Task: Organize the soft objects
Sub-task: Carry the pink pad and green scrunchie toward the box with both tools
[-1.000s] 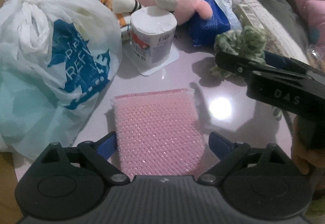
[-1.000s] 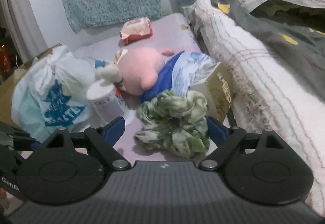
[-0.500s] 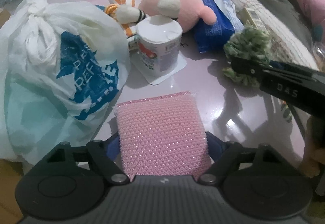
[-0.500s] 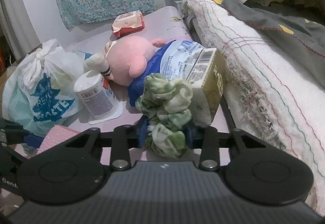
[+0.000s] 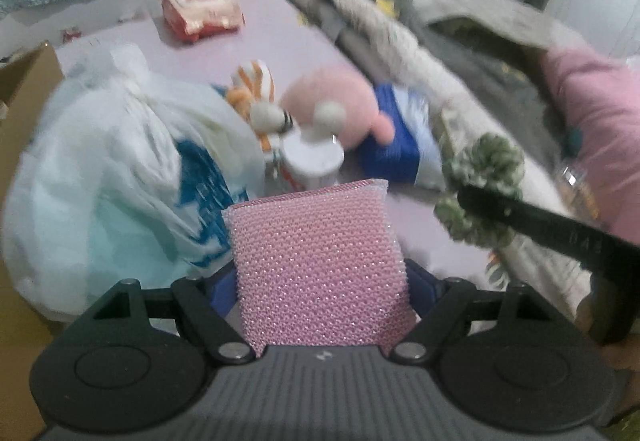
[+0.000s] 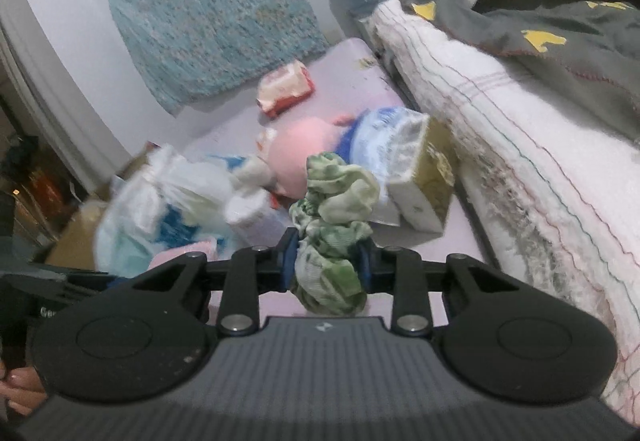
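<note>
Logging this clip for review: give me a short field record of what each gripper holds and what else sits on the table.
left gripper: shut on pink scrub sponge
right gripper: closing on green scrunchie, pads pressing it
table: pink surface
other items: tied plastic bag, pink plush toy, white cup, red packet

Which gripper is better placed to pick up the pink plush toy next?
Neither is free yet. The left gripper is shut on the pink sponge; the right gripper is still closing on the green scrunchie. The right sits nearer the pink plush toy, so probably right, once emptied.
</note>
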Demonstrator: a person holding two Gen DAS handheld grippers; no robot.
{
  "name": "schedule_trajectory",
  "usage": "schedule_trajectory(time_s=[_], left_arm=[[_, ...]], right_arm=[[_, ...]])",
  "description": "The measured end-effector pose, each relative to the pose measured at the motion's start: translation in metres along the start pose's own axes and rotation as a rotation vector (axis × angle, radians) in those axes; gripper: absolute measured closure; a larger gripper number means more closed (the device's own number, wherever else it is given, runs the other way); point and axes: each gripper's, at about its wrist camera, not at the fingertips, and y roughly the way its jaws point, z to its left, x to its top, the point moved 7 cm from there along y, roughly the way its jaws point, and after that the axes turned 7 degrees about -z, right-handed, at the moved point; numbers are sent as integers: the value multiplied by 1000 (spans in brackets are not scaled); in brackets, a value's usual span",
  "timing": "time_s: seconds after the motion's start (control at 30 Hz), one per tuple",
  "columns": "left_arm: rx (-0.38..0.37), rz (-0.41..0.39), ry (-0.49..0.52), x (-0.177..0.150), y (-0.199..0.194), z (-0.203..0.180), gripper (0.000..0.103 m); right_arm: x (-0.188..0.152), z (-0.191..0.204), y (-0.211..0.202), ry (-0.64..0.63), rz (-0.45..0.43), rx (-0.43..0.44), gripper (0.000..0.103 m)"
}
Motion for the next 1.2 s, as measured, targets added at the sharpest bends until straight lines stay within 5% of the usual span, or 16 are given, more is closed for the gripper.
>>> schedule_trajectory(time_s=[0.33, 0.67, 0.83, 1.2], left_arm=[[36, -191, -74, 31, -82, 30, 20], [207, -320, -210, 53, -157, 136, 20], [295, -282, -282, 65, -149, 205, 20], [313, -159, -288, 88, -73, 296, 20]], right_arm=[[31, 73, -7, 4, -23, 215, 75], [47, 185, 42, 8, 63, 471, 75], [51, 233, 77, 40, 133, 553, 75], [54, 284, 139, 54, 228, 563, 75]])
